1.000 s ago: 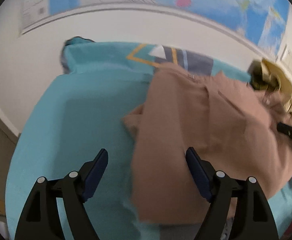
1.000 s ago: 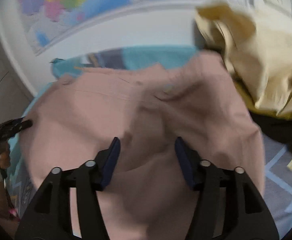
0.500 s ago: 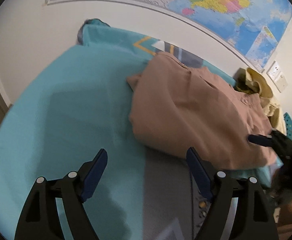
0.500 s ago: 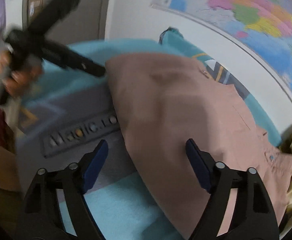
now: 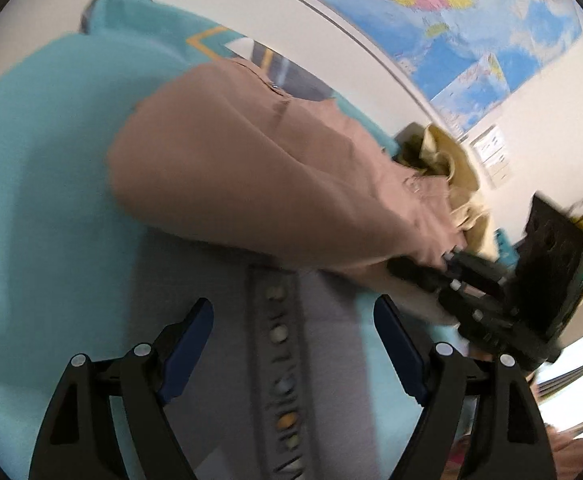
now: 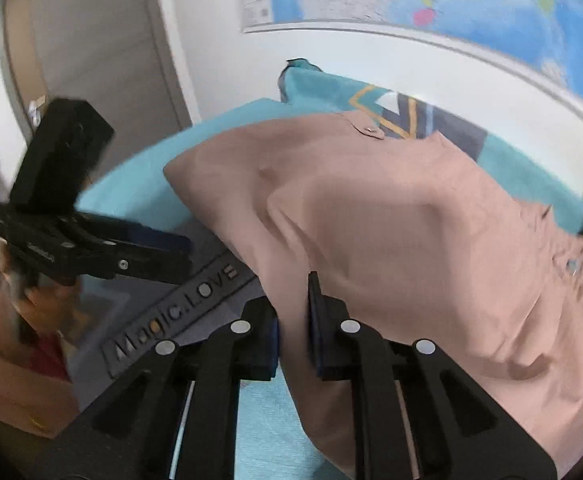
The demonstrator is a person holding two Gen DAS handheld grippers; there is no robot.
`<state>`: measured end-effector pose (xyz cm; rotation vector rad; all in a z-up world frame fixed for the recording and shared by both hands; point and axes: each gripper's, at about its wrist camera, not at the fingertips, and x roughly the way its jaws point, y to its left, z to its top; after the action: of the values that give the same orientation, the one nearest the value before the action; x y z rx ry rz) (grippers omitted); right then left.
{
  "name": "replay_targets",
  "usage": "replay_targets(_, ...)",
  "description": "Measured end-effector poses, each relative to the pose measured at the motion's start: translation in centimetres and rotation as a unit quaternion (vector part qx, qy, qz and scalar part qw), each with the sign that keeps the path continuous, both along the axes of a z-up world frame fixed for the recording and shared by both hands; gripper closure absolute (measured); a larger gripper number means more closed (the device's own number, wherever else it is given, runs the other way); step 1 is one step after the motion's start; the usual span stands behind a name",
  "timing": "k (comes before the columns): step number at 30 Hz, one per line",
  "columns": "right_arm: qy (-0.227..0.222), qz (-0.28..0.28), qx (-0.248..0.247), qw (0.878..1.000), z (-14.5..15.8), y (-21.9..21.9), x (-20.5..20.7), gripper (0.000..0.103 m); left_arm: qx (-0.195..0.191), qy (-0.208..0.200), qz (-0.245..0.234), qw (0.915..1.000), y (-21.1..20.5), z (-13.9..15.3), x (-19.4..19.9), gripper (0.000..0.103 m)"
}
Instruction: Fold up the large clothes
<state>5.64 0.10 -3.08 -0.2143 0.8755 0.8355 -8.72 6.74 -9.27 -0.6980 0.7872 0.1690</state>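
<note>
A dusty-pink garment [image 5: 267, 184] lies folded on a teal bed cover [image 5: 43, 168]; it also fills the right wrist view [image 6: 411, 240]. My right gripper [image 6: 293, 320] is shut on the garment's near edge, cloth pinched between its blue pads; it also shows in the left wrist view [image 5: 423, 270], gripping the garment's right end. My left gripper [image 5: 293, 344] is open and empty, above the grey printed band in front of the garment; it shows at the left of the right wrist view [image 6: 179, 250], apart from the garment.
A pile of yellow clothes [image 5: 455, 172] lies past the garment's right end. The white wall with a world map [image 5: 431, 12] runs behind the bed. A door [image 6: 91, 64] stands at the left. A grey "Magic.LOVE" strip [image 6: 179, 312] crosses the cover.
My right gripper has closed on the garment's near edge. My left gripper has drawn back toward the bed's front edge and stays open.
</note>
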Motion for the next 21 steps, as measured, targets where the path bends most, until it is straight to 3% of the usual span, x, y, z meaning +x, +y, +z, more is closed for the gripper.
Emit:
replay_targets(4, 0.019, -0.005, 0.006, 1.000, -0.7, -0.2, -0.6, 0.080, -0.054, -0.042, 0.030, 0.9972, 1.6, -0.3, 0.9, 0.015)
replay_targets(7, 0.034, -0.020, 0.022, 0.999, -0.9, -1.0, -0.9, 0.071, -0.065, -0.062, 0.049, 0.9948, 2.6, -0.4, 1.2, 0.015)
replay_targets(13, 0.093, -0.050, 0.115, 0.988, 0.1, -6.9, -3.9, 0.057, -0.069, -0.043, 0.039, 0.9959, 2.7, -0.3, 4.3, 0.015)
replay_targets(17, 0.144, -0.089, 0.185, 0.968, 0.1, -12.9, -6.5, 0.040, -0.044, -0.018, 0.033, 0.9983, 2.5, -0.5, 6.3, 0.018)
replay_targets(21, 0.187, -0.195, 0.215, 0.938, -2.0, -19.5, -8.7, 0.038, -0.034, -0.009, 0.037, 0.9987, 2.7, -0.5, 6.7, 0.027)
